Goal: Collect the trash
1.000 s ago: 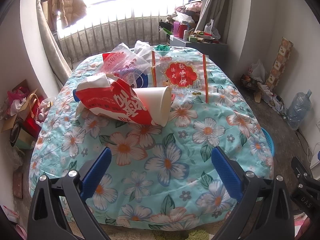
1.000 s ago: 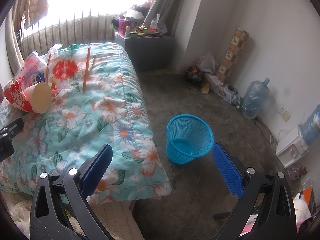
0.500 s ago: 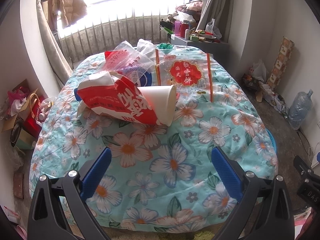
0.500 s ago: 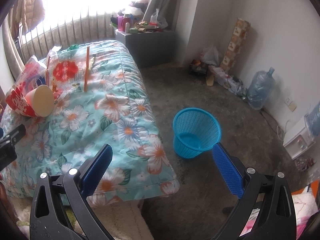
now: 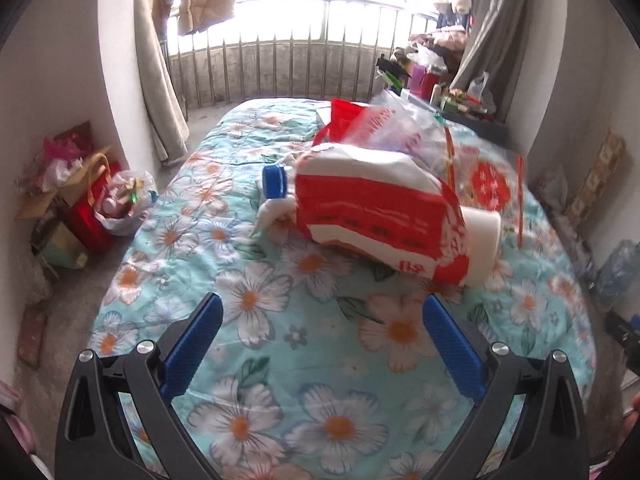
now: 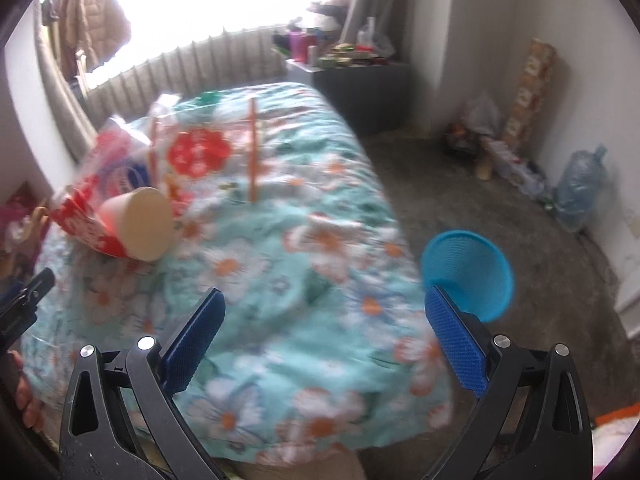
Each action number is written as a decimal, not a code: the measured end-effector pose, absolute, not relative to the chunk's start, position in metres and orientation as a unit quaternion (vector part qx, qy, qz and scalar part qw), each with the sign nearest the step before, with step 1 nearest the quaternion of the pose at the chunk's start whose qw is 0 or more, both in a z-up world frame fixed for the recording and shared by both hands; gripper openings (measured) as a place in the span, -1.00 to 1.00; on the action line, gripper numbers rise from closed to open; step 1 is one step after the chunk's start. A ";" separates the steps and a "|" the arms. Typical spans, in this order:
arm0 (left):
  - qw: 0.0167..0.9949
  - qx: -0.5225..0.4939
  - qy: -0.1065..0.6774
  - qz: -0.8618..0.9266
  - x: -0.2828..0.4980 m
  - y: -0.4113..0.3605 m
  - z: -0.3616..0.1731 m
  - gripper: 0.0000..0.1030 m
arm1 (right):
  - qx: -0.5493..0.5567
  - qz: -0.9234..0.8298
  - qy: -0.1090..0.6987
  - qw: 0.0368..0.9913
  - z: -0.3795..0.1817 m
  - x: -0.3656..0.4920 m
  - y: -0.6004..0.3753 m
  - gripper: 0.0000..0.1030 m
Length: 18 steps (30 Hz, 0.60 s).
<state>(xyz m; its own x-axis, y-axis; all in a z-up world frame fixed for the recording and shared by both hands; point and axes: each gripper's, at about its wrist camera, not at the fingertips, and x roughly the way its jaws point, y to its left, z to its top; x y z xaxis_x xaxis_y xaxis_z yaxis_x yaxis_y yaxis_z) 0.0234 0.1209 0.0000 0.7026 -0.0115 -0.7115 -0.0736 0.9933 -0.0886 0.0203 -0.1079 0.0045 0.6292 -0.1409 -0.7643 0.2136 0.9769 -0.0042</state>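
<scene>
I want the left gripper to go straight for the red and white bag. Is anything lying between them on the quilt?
Nothing visible: only bare flowered quilt lies between the open left gripper and the red and white bag.

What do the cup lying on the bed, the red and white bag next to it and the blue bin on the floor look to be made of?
The cup looks like matte paper: pale, dull, thin rim, though foam is possible. The red and white bag seems thin printed plastic film, crumpled into creases, with a slight sheen. The blue bin appears to be moulded plastic with a fine mesh wall, evenly coloured; blur hides finer detail.
</scene>
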 end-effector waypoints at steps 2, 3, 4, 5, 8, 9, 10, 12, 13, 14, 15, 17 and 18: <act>0.924 -0.097 0.368 -0.020 0.023 0.136 0.002 0.89 | 0.057 -0.077 0.415 0.905 0.007 0.028 -0.111 0.85; 0.926 -0.120 0.354 -0.048 0.022 0.142 0.004 0.89 | 0.065 -0.070 0.407 0.908 0.009 0.034 -0.109 0.85; 0.926 -0.149 0.337 -0.081 0.021 0.148 0.007 0.89 | 0.072 -0.068 0.403 0.910 0.012 0.037 -0.112 0.85; 0.925 -0.167 0.328 -0.094 0.021 0.150 0.011 0.89 | 0.079 -0.065 0.397 0.912 0.014 0.043 -0.114 0.85; 0.925 -0.182 0.301 -0.144 0.023 0.148 0.024 0.89 | 0.118 -0.042 0.382 0.916 0.023 0.057 -0.124 0.85; 0.926 -0.176 0.294 -0.157 0.024 0.144 0.028 0.89 | 0.137 -0.025 0.377 0.916 0.026 0.063 -0.127 0.85; 0.930 -0.166 0.286 -0.161 0.026 0.140 0.034 0.89 | 0.149 -0.015 0.375 0.915 0.026 0.069 -0.132 0.85; 0.934 -0.150 0.275 -0.169 0.032 0.135 0.042 0.89 | 0.171 0.010 0.373 0.912 0.028 0.083 -0.138 0.80; 0.937 -0.146 0.266 -0.175 0.037 0.134 0.047 0.89 | 0.182 0.025 0.372 0.910 0.027 0.091 -0.142 0.78; 0.938 -0.146 0.261 -0.177 0.041 0.134 0.050 0.89 | 0.193 0.039 0.370 0.908 0.027 0.098 -0.145 0.77; 0.937 -0.149 0.259 -0.178 0.047 0.136 0.053 0.89 | 0.208 0.056 0.369 0.904 0.025 0.107 -0.150 0.77; 0.935 -0.156 0.257 -0.188 0.058 0.138 0.063 0.89 | 0.236 0.092 0.375 0.892 0.021 0.126 -0.158 0.74; 0.934 -0.158 0.258 -0.193 0.066 0.141 0.067 0.89 | 0.251 0.112 0.383 0.882 0.016 0.140 -0.162 0.73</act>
